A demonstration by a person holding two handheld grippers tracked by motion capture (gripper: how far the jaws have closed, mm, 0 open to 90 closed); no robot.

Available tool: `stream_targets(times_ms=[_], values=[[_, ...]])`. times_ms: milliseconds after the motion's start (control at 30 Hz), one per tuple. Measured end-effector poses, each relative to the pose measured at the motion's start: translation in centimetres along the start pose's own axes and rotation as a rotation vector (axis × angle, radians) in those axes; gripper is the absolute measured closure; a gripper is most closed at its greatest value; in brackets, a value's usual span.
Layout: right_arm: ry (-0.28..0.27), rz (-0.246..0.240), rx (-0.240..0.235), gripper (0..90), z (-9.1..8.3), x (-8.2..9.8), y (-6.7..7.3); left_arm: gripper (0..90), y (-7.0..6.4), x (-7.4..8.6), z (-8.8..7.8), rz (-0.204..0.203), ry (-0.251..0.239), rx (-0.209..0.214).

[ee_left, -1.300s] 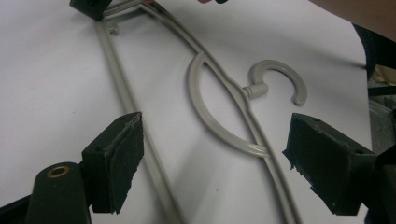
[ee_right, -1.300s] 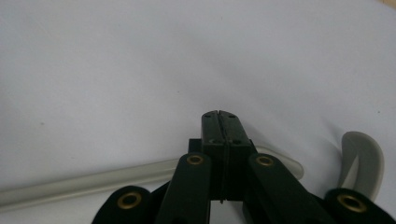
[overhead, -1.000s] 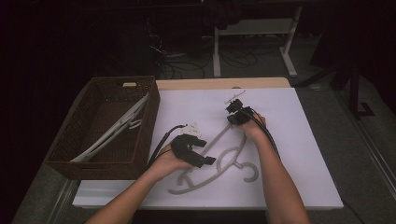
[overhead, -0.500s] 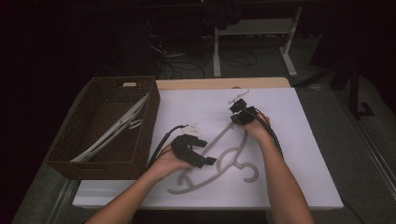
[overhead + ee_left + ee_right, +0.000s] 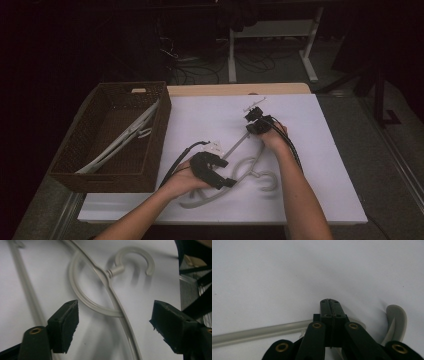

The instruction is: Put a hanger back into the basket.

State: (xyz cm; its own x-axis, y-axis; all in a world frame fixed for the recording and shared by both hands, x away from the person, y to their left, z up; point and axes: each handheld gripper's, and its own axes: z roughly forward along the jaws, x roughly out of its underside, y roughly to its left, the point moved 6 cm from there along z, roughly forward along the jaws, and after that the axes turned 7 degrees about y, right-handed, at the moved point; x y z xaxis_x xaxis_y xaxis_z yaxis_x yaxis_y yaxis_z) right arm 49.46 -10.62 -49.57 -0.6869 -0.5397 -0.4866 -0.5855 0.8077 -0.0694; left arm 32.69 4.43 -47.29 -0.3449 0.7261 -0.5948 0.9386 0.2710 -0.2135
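Observation:
A pale plastic hanger (image 5: 239, 169) lies on the white mat (image 5: 200, 120), its hook (image 5: 268, 181) towards the near edge. My left gripper (image 5: 226, 173) hovers open over the hanger's neck. In the left gripper view the hanger's arm (image 5: 117, 307) runs between the pads (image 5: 66, 327) without touching them. Those jaws have just been closing a little. My right gripper (image 5: 251, 118) is shut at the hanger's far end. In the right gripper view its jaws (image 5: 329, 301) meet, the hanger's bar (image 5: 262, 332) passes behind them, and a curved end (image 5: 397, 320) shows to the right. Whether they pinch the hanger is hidden.
A brown wicker basket (image 5: 75, 165) stands at the left of the mat with pale hangers (image 5: 125, 137) leaning inside it. Dark floor, cables and a table frame (image 5: 310, 55) lie beyond the far edge. Bare mat stretches to the right of my right hand.

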Motion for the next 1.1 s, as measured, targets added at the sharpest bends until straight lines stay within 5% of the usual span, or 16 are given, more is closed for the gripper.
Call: stream_targets(times_ms=[333, 533, 567, 733, 1100], values=[[0.005, 0.003, -0.005, 89.5, 0.0, 0.0, 0.0, 36.4, -1.3, 1.4, 2.1, 0.001, 0.128, 0.057], [0.003, 0.002, -0.009, 89.6, 0.1, 0.0, 0.0, 46.7, -1.4, 1.4, 2.2, 0.012, 0.133, 0.039], [0.003, 0.005, -0.013, 89.6, 0.1, 0.0, 0.0, 52.6, -1.4, 1.4, 2.4, 0.023, 0.13, -0.003], [0.001, 0.0, -0.012, 89.6, 0.1, 0.0, 0.0, 64.7, -1.2, 1.4, 2.4, 0.022, 0.133, -0.044], [0.001, -0.003, -0.007, 89.6, 0.1, -0.1, 0.1, 71.3, -1.4, 1.3, 2.5, 0.022, 0.156, -0.089]])
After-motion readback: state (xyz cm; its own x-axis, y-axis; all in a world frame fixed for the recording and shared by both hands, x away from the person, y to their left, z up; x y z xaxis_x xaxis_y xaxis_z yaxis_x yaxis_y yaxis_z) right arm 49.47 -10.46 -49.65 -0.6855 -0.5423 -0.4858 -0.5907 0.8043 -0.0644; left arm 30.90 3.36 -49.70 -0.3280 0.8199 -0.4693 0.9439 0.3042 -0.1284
